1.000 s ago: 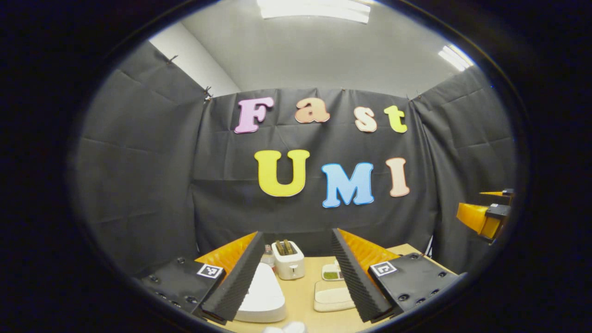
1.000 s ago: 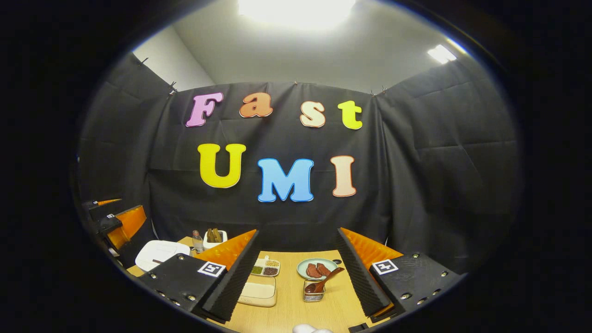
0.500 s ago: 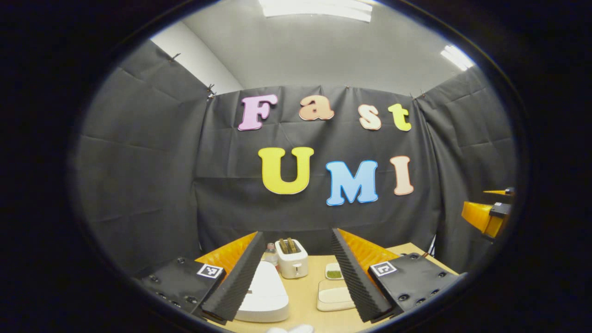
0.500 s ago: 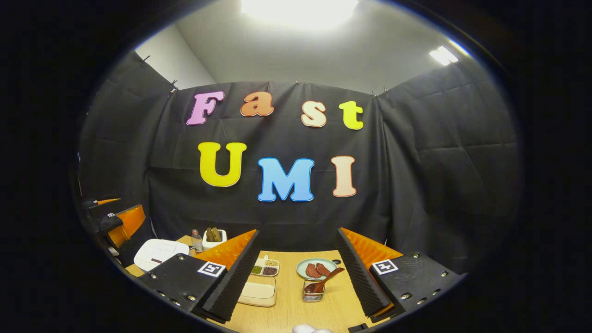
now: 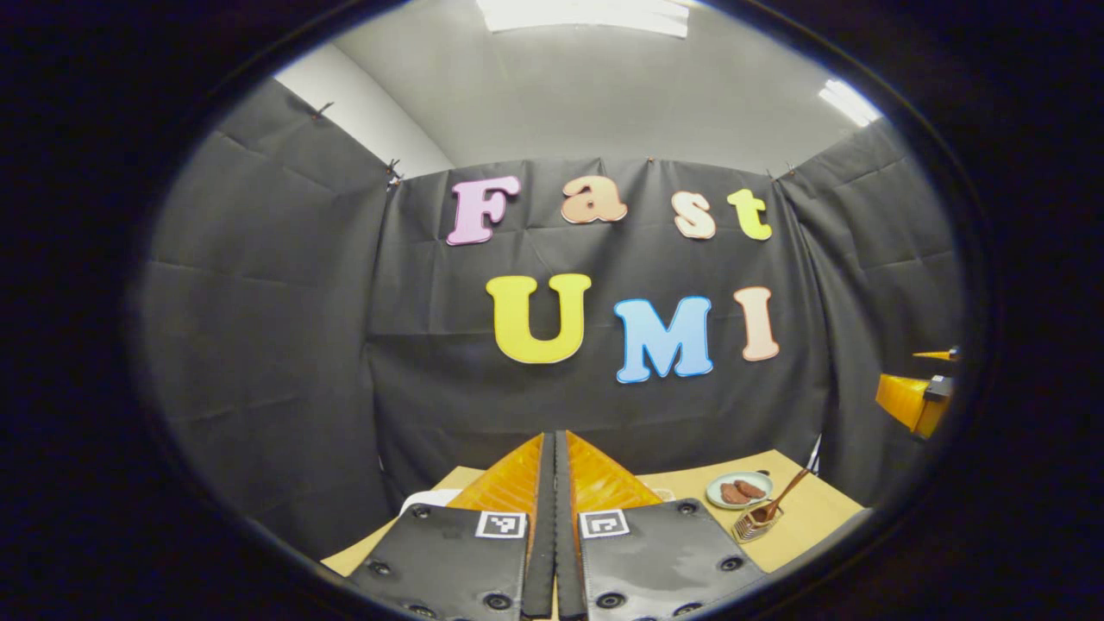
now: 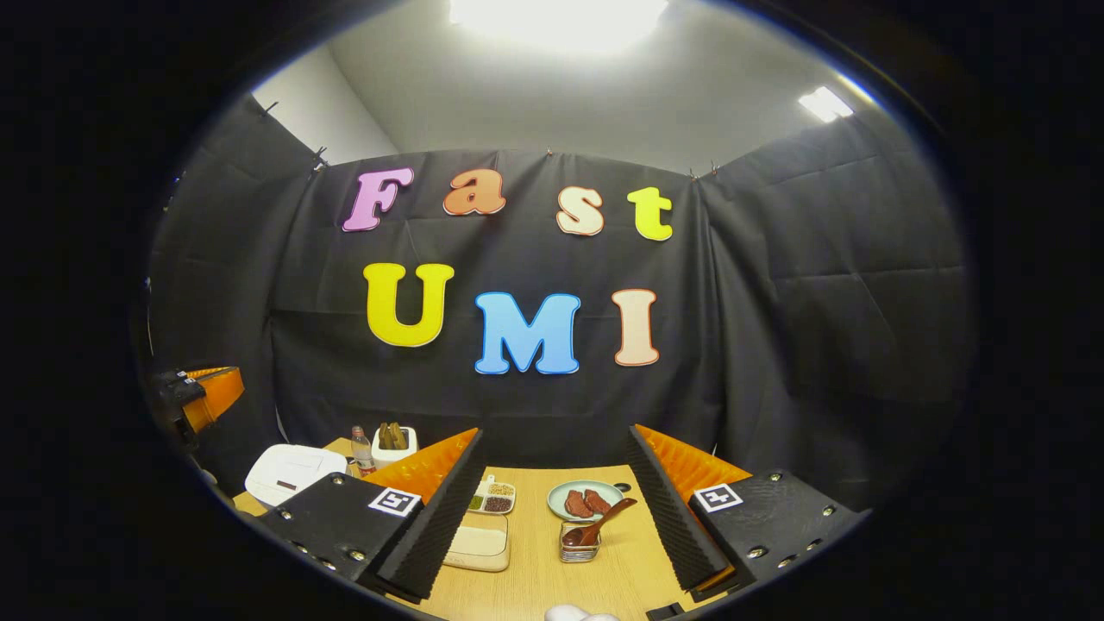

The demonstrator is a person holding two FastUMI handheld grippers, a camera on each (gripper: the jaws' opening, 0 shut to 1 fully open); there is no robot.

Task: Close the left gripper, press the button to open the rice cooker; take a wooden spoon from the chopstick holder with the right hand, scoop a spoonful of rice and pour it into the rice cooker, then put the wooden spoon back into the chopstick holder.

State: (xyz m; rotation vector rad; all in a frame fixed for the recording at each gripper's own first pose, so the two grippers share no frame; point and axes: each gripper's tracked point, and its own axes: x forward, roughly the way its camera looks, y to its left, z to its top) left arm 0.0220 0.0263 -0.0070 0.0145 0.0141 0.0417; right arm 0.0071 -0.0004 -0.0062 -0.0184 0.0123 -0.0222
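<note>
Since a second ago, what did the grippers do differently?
The left gripper snapped shut on nothing, its fingers now pressed together, and it swung right toward the spoon and plate. The right gripper stayed open and barely moved. The spoon still sits in its holder, and the rice cooker is still closed.

A staged recording booth set up as a small kitchen: black cloth walls pinned up under ceiling strip lights (image 6: 556,15), and a wooden desk (image 6: 535,586) carrying a white rice cooker (image 6: 293,470), a toaster (image 6: 395,442), a plate of meat (image 6: 586,500) and a divided dish of grains (image 6: 492,498).
</note>
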